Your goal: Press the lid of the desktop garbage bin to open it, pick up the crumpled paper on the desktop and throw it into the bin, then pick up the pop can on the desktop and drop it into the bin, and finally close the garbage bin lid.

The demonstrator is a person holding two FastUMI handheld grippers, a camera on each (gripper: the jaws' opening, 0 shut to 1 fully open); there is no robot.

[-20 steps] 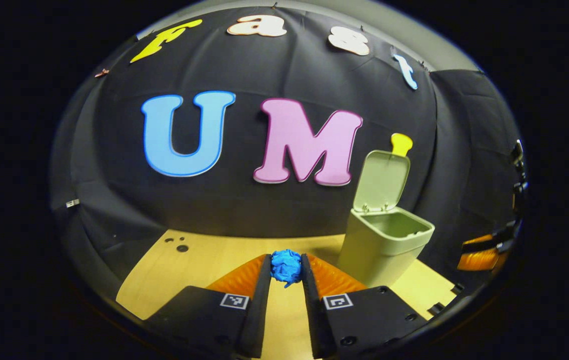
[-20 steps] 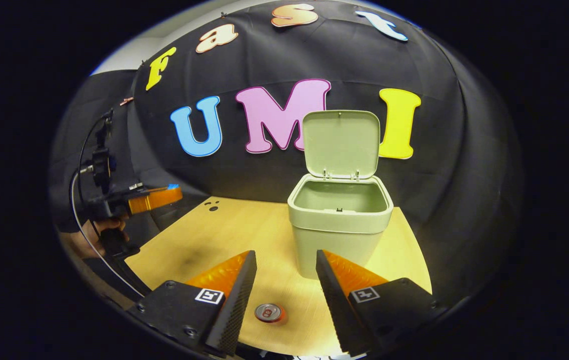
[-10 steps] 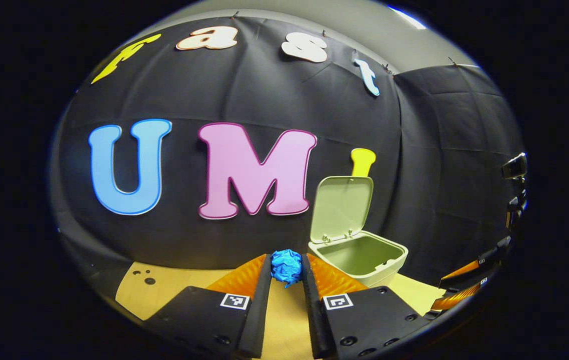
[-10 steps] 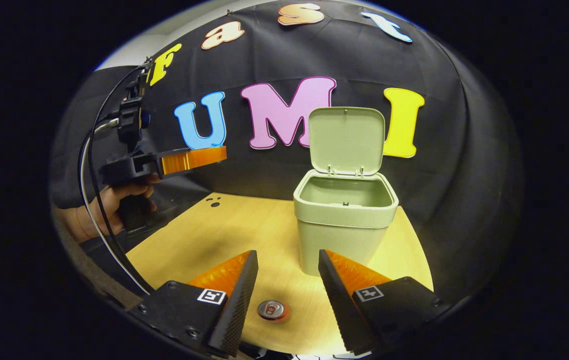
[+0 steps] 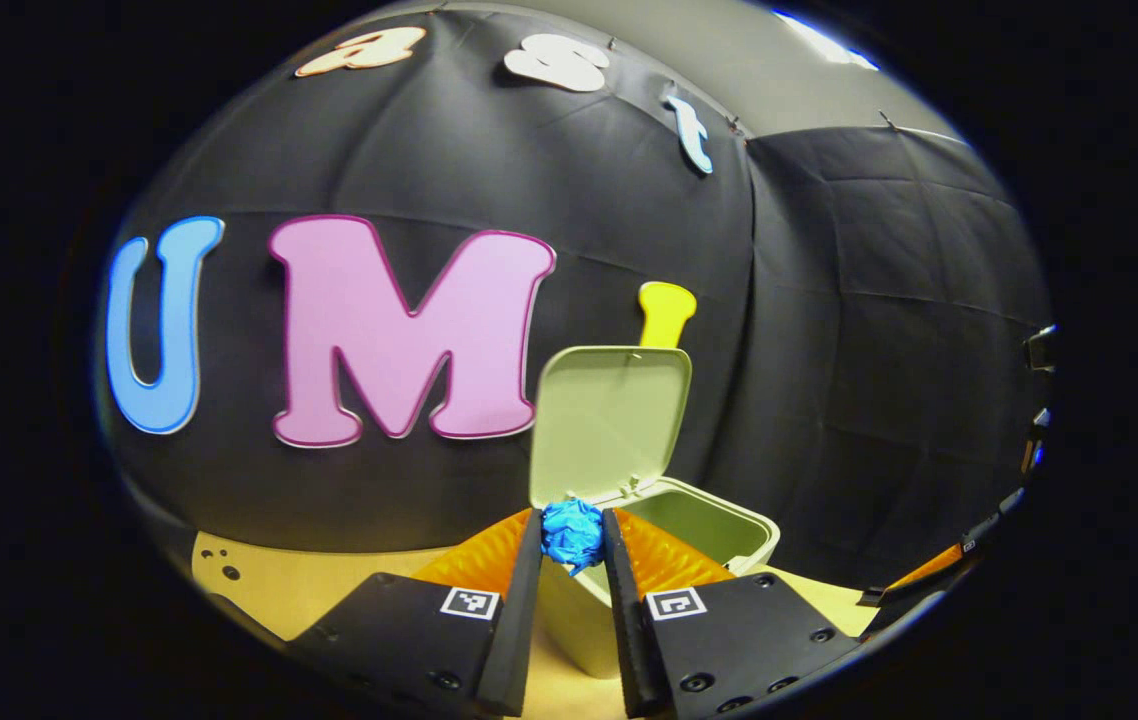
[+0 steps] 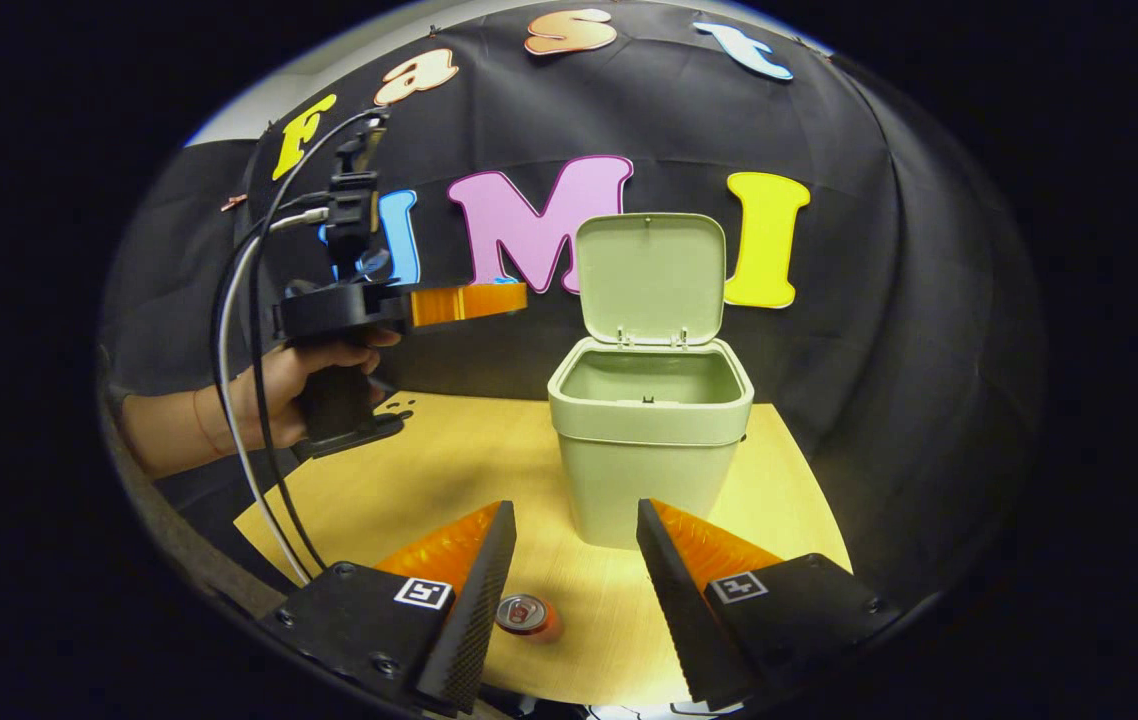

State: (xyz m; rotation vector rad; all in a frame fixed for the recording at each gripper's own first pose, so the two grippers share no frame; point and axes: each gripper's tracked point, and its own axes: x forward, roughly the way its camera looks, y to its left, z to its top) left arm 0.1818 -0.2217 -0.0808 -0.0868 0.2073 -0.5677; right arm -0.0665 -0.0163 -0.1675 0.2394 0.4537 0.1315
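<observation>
Two tools work here: the left tool [image 5: 572,535], low centre of its view, pinches the crumpled paper [image 5: 572,532] before the open bin [image 6: 649,440], ready for dropping. The right tool [image 6: 567,520] gapes empty above the can [image 6: 523,614] on the worktop [image 6: 489,470].

Dim booth, warm light on the desk, strong fisheye bend

Both views are sharp at the centre and curve hard toward the rim, where the cloth wall's seams bow and detail darkens. The wooden desk [image 6: 489,470] is the brightest surface, lit from above; a pale strip of bright ceiling glows at the top of the left gripper view. The bin [image 6: 649,440] throws a soft shadow on the desk at its base, and its raised lid [image 6: 651,275] is evenly lit without glare. The pop can [image 6: 524,614] top catches a small glint. No motion blur is noticeable.
</observation>
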